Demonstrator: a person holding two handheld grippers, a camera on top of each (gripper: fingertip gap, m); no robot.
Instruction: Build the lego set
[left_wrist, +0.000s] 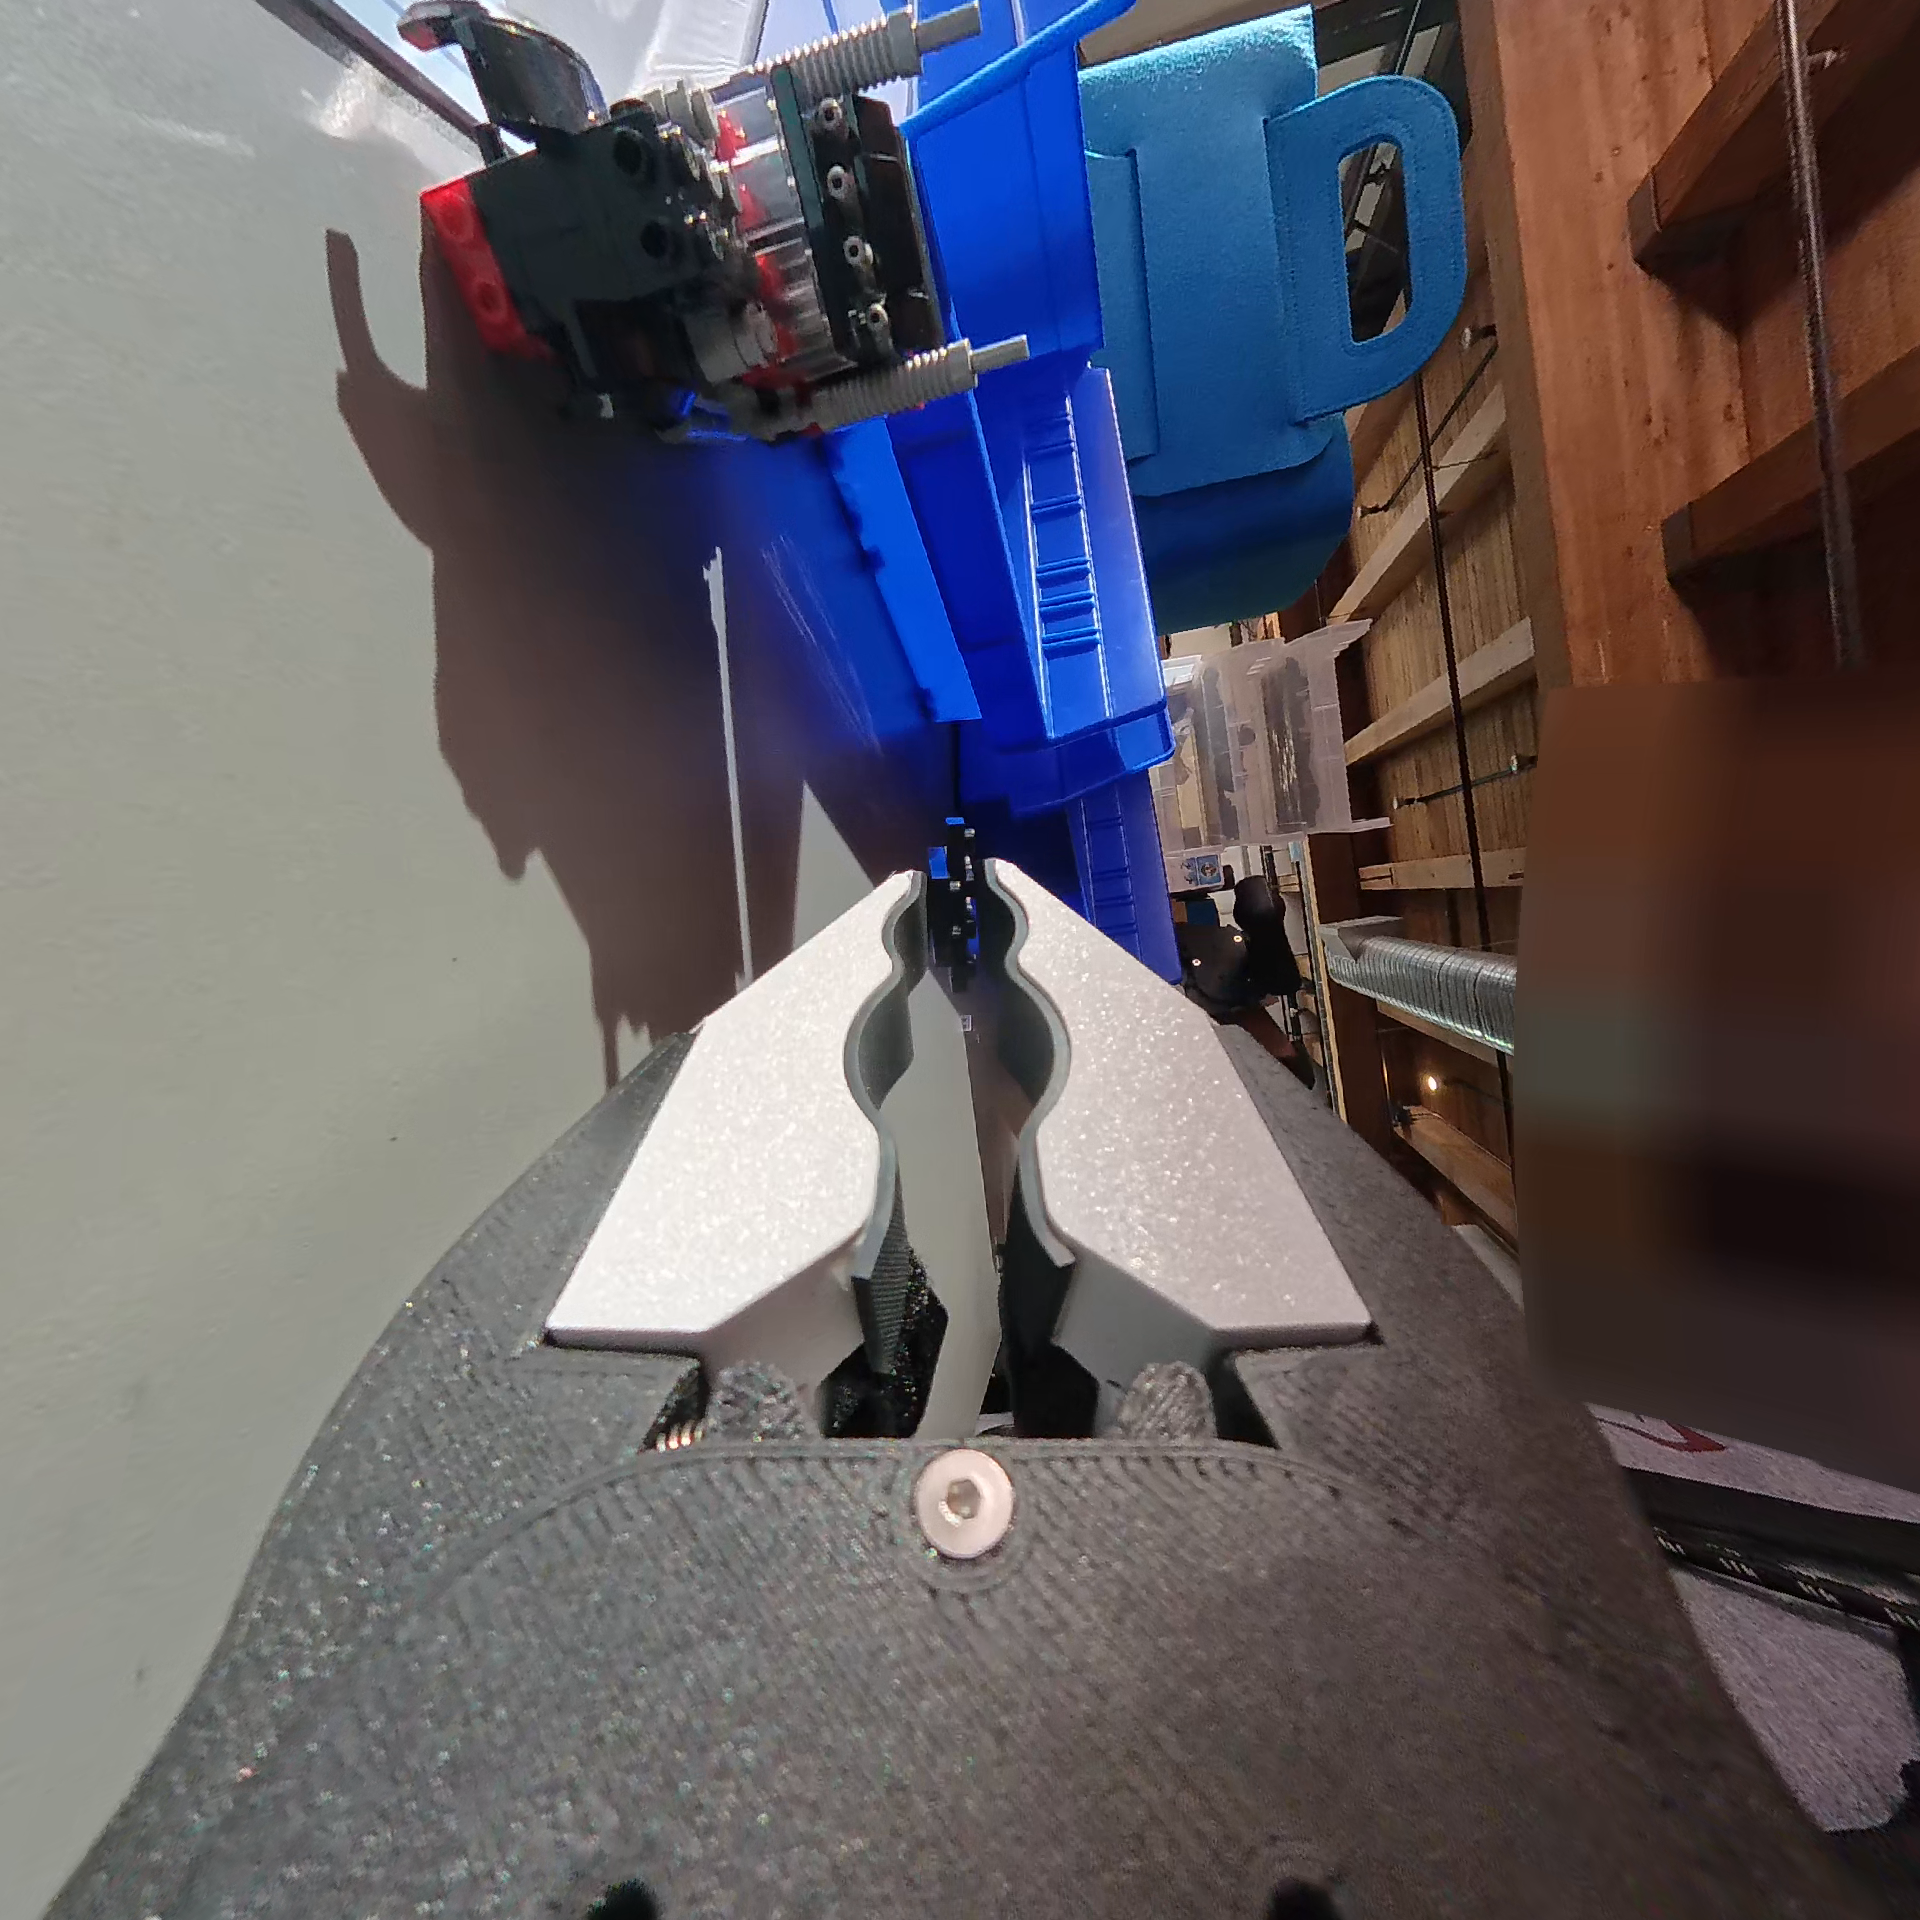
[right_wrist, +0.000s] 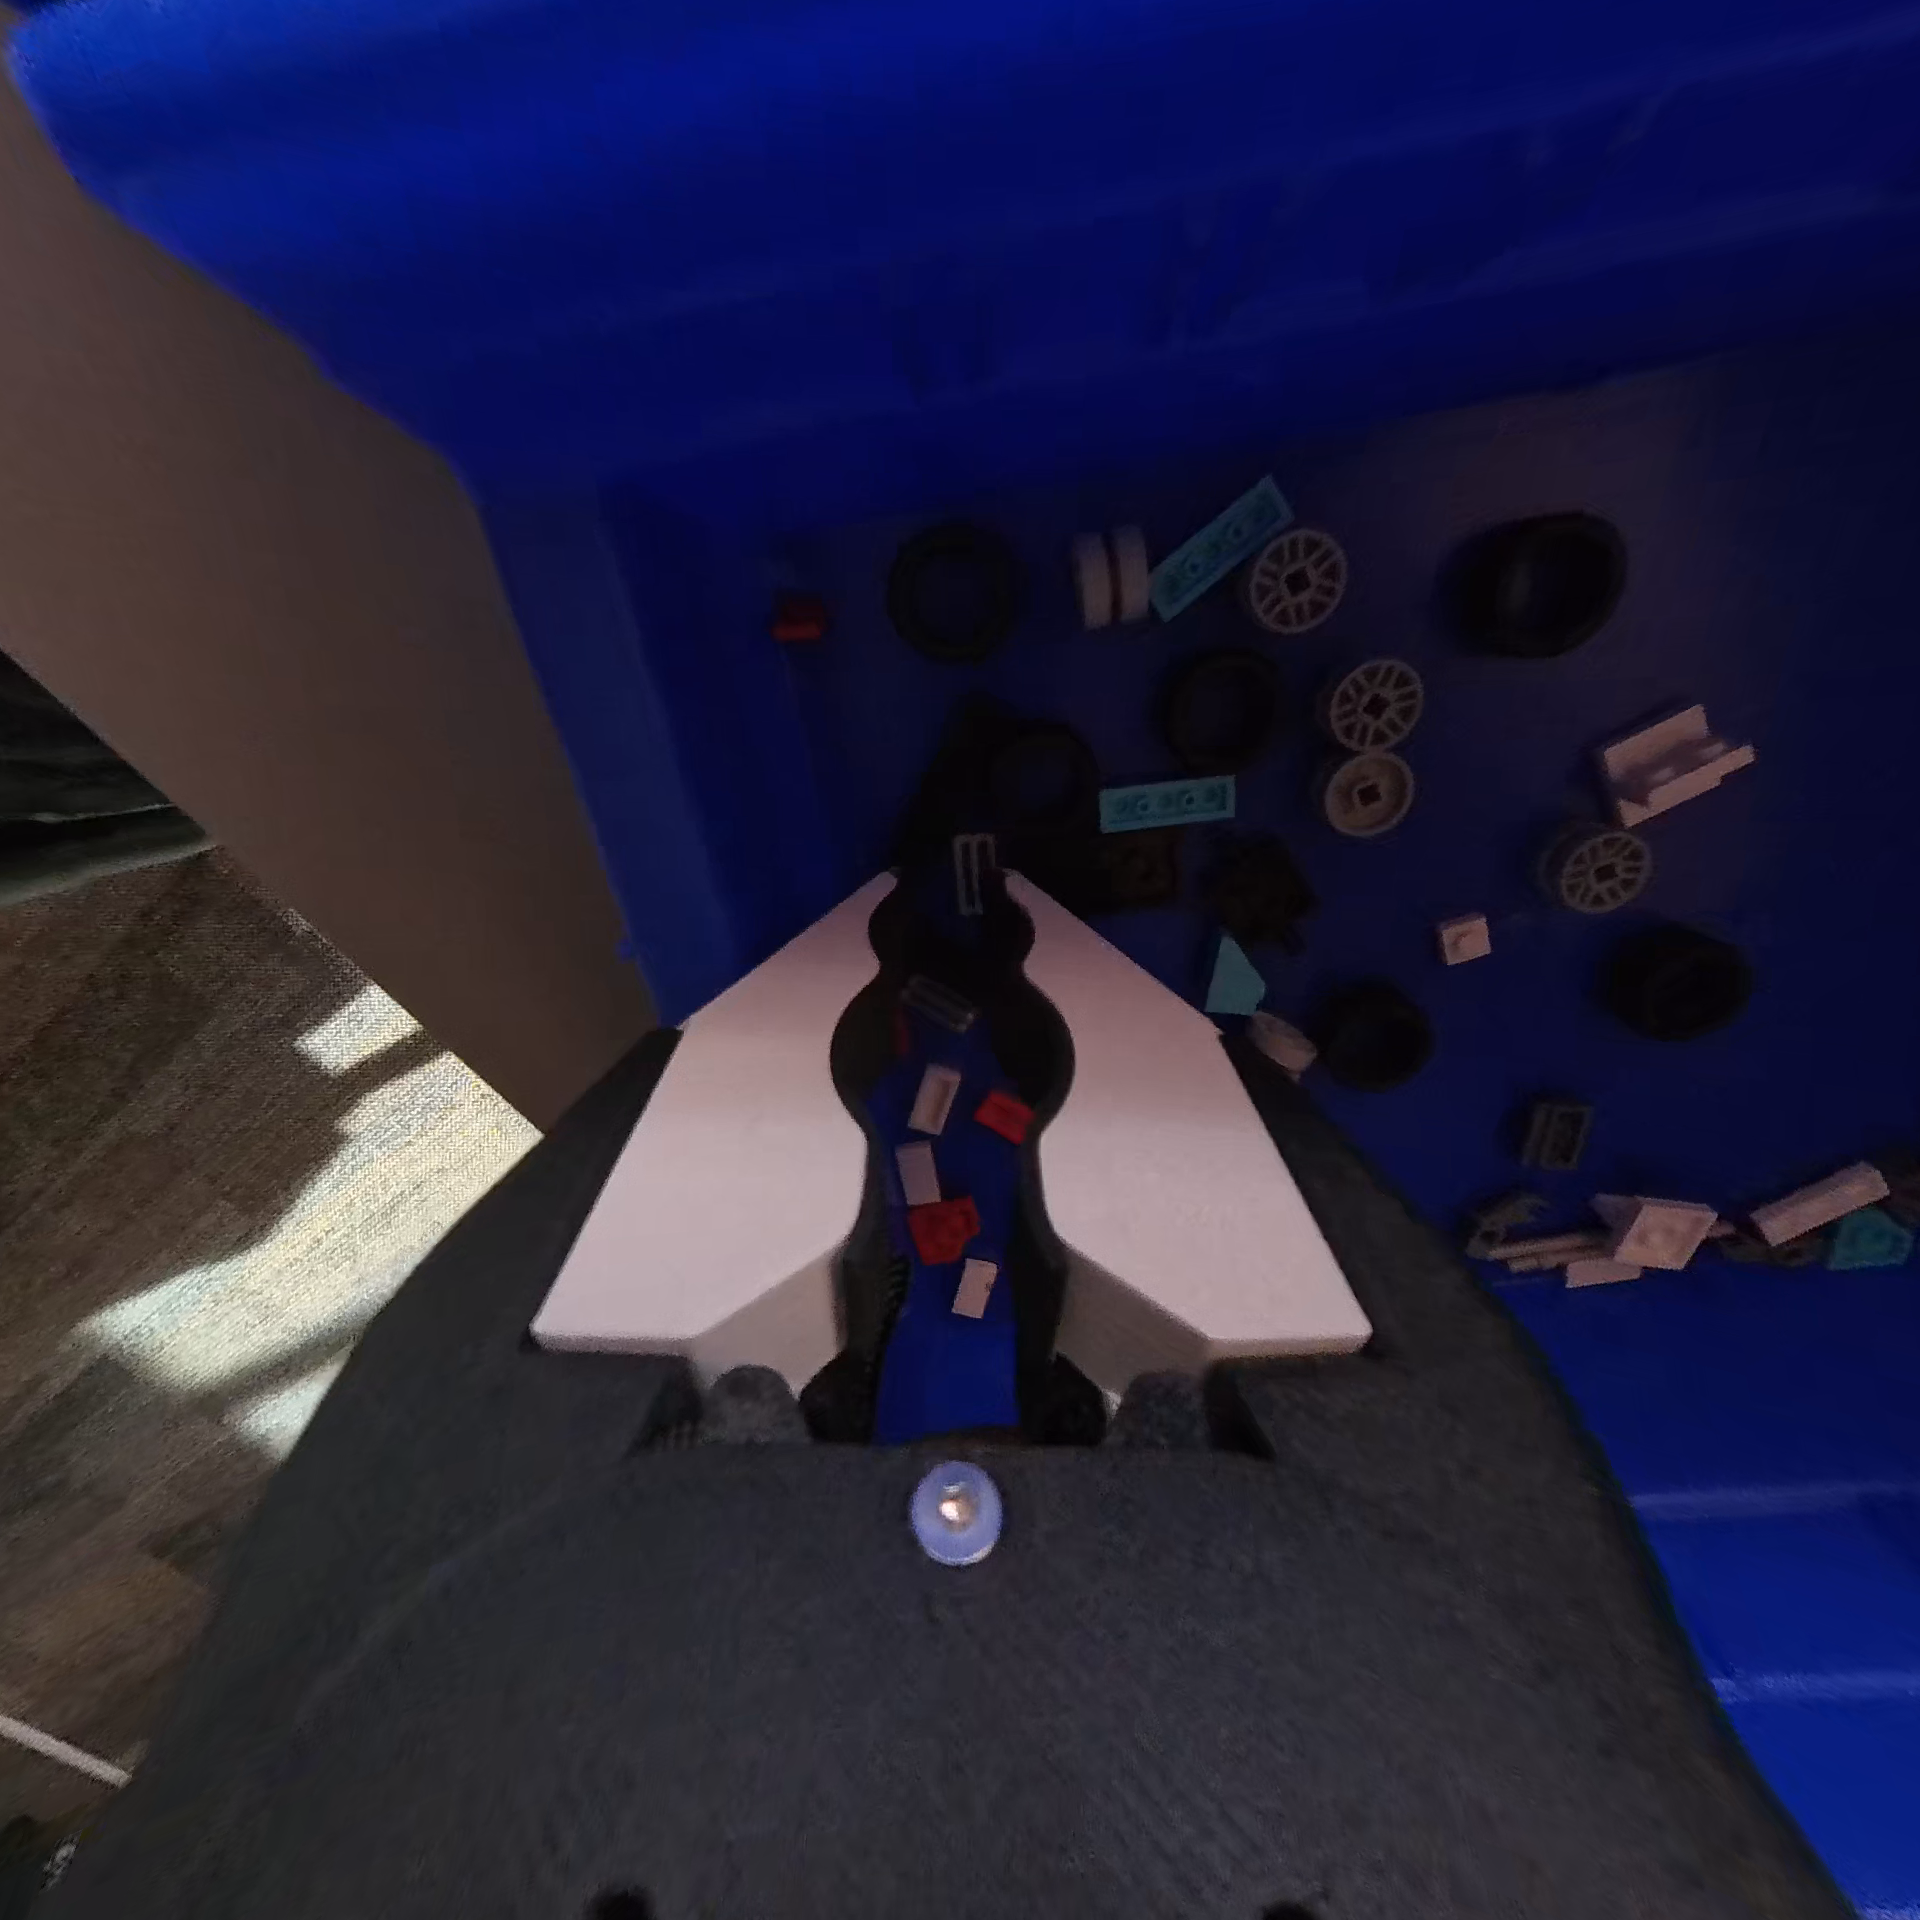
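Note:
In the left wrist view, a partly built Lego model (left_wrist: 675, 239) of black, red and grey parts with grey threaded pins rests on the white table (left_wrist: 208, 727) next to a blue bin (left_wrist: 997, 520). My left gripper (left_wrist: 956, 899) is shut on a small black Lego piece (left_wrist: 954, 914), held short of the model and apart from it. In the right wrist view, my right gripper (right_wrist: 956, 878) is inside the blue bin (right_wrist: 935, 312) above loose parts. Its jaws are almost closed on a black Lego piece (right_wrist: 966, 769) with a grey grille tile (right_wrist: 974, 876) at the tips.
The bin floor holds black tyres (right_wrist: 1532, 597), grey wheel hubs (right_wrist: 1297, 580), teal plates (right_wrist: 1164, 805), red bits (right_wrist: 940, 1231) and a pile of pale pieces (right_wrist: 1662, 1231). A blue foam block (left_wrist: 1247, 312) and wooden shelving (left_wrist: 1610, 416) lie beyond the bin. My hands' fingertips stand some 50 cm from each other.

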